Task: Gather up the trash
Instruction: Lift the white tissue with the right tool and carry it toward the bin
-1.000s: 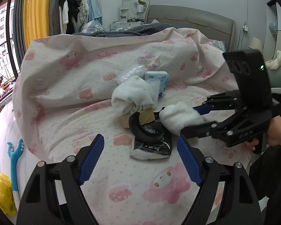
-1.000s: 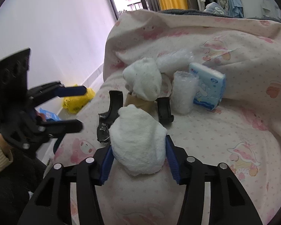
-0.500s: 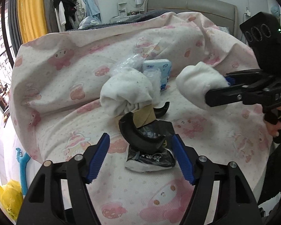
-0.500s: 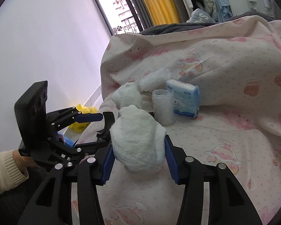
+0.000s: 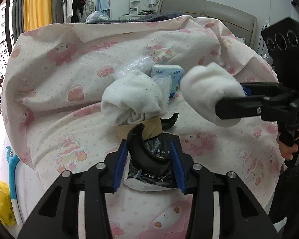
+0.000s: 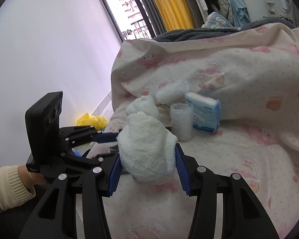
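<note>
My left gripper point(image 5: 149, 156) is shut on a crumpled black wrapper point(image 5: 151, 179) and the curved black plastic piece point(image 5: 141, 151) lying on it, low on the pink-patterned quilt point(image 5: 69, 103). My right gripper point(image 6: 147, 159) is shut on a white cloth wad point(image 6: 147, 147) and holds it above the quilt. In the left wrist view that wad point(image 5: 207, 91) hangs at the right, above and right of the pile. Behind the wrapper lie a cardboard tube point(image 5: 149, 128), a second white wad point(image 5: 131, 97), clear plastic wrap point(image 5: 137, 63) and a blue tissue pack point(image 5: 167, 73).
A yellow bag point(image 6: 91, 119) lies on the floor by the wall, left of the bed. A blue toy point(image 5: 12, 161) leans at the bed's left edge. Clothes hang by the yellow curtain point(image 5: 36, 4) at the back. A cream sleeve point(image 6: 8, 185) shows behind the left gripper.
My left gripper has moved in over the black wrapper and closed on it. The right gripper has lifted the white wad off the quilt and away from the pile.
</note>
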`<action>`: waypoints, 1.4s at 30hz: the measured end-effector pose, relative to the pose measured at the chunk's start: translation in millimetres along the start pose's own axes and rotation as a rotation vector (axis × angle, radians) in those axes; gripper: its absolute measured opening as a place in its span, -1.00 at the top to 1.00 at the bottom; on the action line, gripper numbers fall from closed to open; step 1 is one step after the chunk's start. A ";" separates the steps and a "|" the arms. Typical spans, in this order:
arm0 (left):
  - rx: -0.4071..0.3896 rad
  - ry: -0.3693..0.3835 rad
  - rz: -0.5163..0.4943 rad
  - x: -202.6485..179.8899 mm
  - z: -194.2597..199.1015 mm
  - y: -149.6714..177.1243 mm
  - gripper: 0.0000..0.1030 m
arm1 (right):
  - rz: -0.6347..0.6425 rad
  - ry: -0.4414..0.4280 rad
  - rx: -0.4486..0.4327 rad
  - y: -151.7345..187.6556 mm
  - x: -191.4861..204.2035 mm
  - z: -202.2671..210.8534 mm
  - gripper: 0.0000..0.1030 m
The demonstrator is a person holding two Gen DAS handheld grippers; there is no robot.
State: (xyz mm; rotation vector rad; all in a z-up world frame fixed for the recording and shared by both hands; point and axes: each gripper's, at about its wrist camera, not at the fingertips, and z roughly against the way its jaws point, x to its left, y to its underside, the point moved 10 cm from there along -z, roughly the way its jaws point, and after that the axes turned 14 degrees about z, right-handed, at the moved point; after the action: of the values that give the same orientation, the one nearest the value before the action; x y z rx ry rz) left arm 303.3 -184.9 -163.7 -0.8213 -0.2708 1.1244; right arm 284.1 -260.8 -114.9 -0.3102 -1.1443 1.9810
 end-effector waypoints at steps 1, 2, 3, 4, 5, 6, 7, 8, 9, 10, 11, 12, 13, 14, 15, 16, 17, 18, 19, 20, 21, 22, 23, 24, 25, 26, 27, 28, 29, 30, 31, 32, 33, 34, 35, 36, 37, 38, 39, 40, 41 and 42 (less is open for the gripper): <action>-0.002 -0.001 0.000 -0.1 0.9 -0.3 0.16 | 0.002 0.001 -0.001 -2.7 1.8 -1.7 0.02; -0.006 0.000 0.003 -0.1 2.0 -1.0 0.18 | 0.003 0.001 -0.003 -4.7 2.9 -2.1 0.02; -0.015 0.004 0.012 0.6 5.0 -2.7 0.18 | 0.006 -0.001 -0.007 -7.5 4.9 -3.1 0.02; -0.024 0.011 0.024 1.4 8.2 -4.8 0.18 | 0.008 -0.004 -0.012 -10.5 7.0 -3.8 0.02; -0.032 0.018 0.036 2.4 11.4 -6.8 0.18 | 0.009 -0.005 -0.015 -12.4 8.3 -4.0 0.02; -0.045 0.020 0.048 4.1 15.9 -9.3 0.18 | 0.012 -0.008 -0.020 -16.1 10.8 -4.9 0.02; -0.057 0.018 0.057 6.1 20.0 -11.2 0.18 | 0.014 -0.011 -0.025 -19.0 12.7 -6.0 0.02; -0.067 0.014 0.065 8.4 23.7 -12.4 0.18 | 0.018 -0.012 -0.030 -23.0 15.8 -7.6 0.02; -0.078 0.005 0.072 11.8 27.9 -13.9 0.18 | 0.019 -0.013 -0.034 -26.4 17.8 -9.5 0.02; -0.085 -0.002 0.083 15.5 31.8 -14.9 0.18 | 0.021 -0.016 -0.039 -28.8 20.3 -10.3 0.02; -0.089 -0.004 0.091 17.8 34.3 -15.6 0.18 | 0.025 -0.021 -0.045 -33.7 25.1 -12.7 0.02; -0.095 -0.009 0.102 21.9 38.1 -15.8 0.18 | 0.028 -0.023 -0.050 -36.6 28.3 -14.2 0.02; -0.100 -0.016 0.110 25.7 41.3 -15.8 0.18 | 0.032 -0.027 -0.056 -40.2 33.2 -15.7 0.02; -0.106 -0.023 0.114 29.4 44.4 -15.4 0.18 | 0.038 -0.032 -0.060 -43.9 37.8 -18.0 0.02; -0.115 -0.037 0.120 35.3 49.2 -14.8 0.18 | 0.046 -0.037 -0.065 -48.7 44.3 -21.4 0.02; -0.120 -0.045 0.126 39.5 52.0 -14.8 0.18 | 0.051 -0.044 -0.069 -52.7 50.2 -24.5 0.02; -0.126 -0.054 0.137 44.8 55.1 -14.4 0.18 | 0.057 -0.053 -0.073 -57.8 57.7 -29.4 0.02; -0.134 -0.075 0.153 53.3 59.2 -13.7 0.18 | 0.061 -0.058 -0.074 -60.3 62.2 -32.1 0.02; -0.141 -0.105 0.168 62.8 63.1 -12.4 0.18 | 0.066 -0.063 -0.074 -63.1 67.8 -35.9 0.02; -0.143 -0.129 0.179 71.1 66.8 -10.6 0.18 | 0.070 -0.068 -0.073 -65.4 72.9 -39.5 0.02; -0.147 -0.141 0.188 77.0 69.8 -9.8 0.18 | 0.075 -0.076 -0.075 -68.6 79.3 -44.1 0.02; -0.154 -0.153 0.200 84.1 74.1 -9.0 0.18 | 0.075 -0.089 -0.079 -71.9 86.0 -48.7 0.02; -0.160 -0.161 0.212 89.7 77.9 -8.4 0.18 | 0.073 -0.099 -0.081 -73.5 89.8 -51.5 0.02; -0.169 -0.173 0.230 98.9 83.9 -7.0 0.18 | 0.071 -0.112 -0.084 -76.9 96.7 -56.0 0.02; -0.173 -0.180 0.240 104.7 87.0 -5.9 0.18 | 0.075 -0.120 -0.084 -79.8 103.2 -60.1 0.02; -0.177 -0.189 0.252 111.4 90.6 -4.1 0.18 | 0.080 -0.124 -0.083 -82.3 108.9 -63.9 0.02; -0.178 -0.202 0.265 120.0 94.3 -1.0 0.18 | 0.084 -0.130 -0.082 -85.9 117.0 -69.5 0.02; -0.174 -0.213 0.278 127.6 96.8 2.0 0.18 | 0.087 -0.137 -0.080 -88.6 123.8 -74.7 0.02; -0.169 -0.221 0.290 134.7 99.1 5.4 0.18 | 0.089 -0.142 -0.078 -89.6 128.8 -78.3 0.02; -0.161 -0.232 0.307 143.5 101.4 10.7 0.18 | 0.085 -0.158 -0.077 -91.6 136.0 -84.6 0.02; -0.152 -0.240 0.324 151.3 103.3 16.6 0.18 | 0.074 -0.178 -0.075 -91.9 142.5 -90.2 0.02; -0.142 -0.246 0.340 158.7 104.6 21.3 0.18 | 0.066 -0.192 -0.071 -92.3 148.2 -96.2 0.02; -0.123 -0.255 0.358 168.7 105.9 29.1 0.18 | 0.069 -0.197 -0.057 -91.9 155.9 -105.1 0.02; -0.112 -0.266 0.365 174.5 106.6 34.3 0.18 | 0.075 -0.196 -0.048 -91.6 161.1 -110.7 0.02; -0.103 -0.276 0.368 179.9 107.4 39.2 0.18 | 0.079 -0.196 -0.040 -91.7 166.7 -116.0 0.02; -0.089 -0.287 0.378 188.6 108.8 46.3 0.18 | 0.082 -0.198 -0.030 -92.4 174.5 -122.8 0.02; -0.073 -0.293 0.393 196.9 110.1 53.7 0.18 | 0.084 -0.198 -0.024 -93.0 179.2 -127.3 0.02; -0.061 -0.299 0.402 201.9 111.2 59.5 0.18 | 0.087 -0.196 -0.017 -93.5 183.9 -131.6 0.02; -0.041 -0.308 0.410 208.8 111.1 66.9 0.18 | 0.090 -0.195 -0.007 -93.7 190.0 -137.8 0.02; -0.018 -0.318 0.412 213.4 109.9 73.9 0.18 | 0.088 -0.197 -0.001 -93.5 194.4 -142.0 0.02; 0.000 -0.327 0.412 217.7 109.7 79.9 0.18 | 0.085 -0.202 0.006 -92.5 198.7 -146.6 0.02; 0.020 -0.337 0.415 223.7 110.1 87.4 0.17 | 0.082 -0.207 0.019 -90.8 202.4 -153.6 0.02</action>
State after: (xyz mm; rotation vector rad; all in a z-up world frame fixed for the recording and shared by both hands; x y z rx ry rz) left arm 276.9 76.2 -194.5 -0.6835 -0.3786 1.6568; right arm 287.5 8.1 -91.9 -0.1467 -1.2586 2.1337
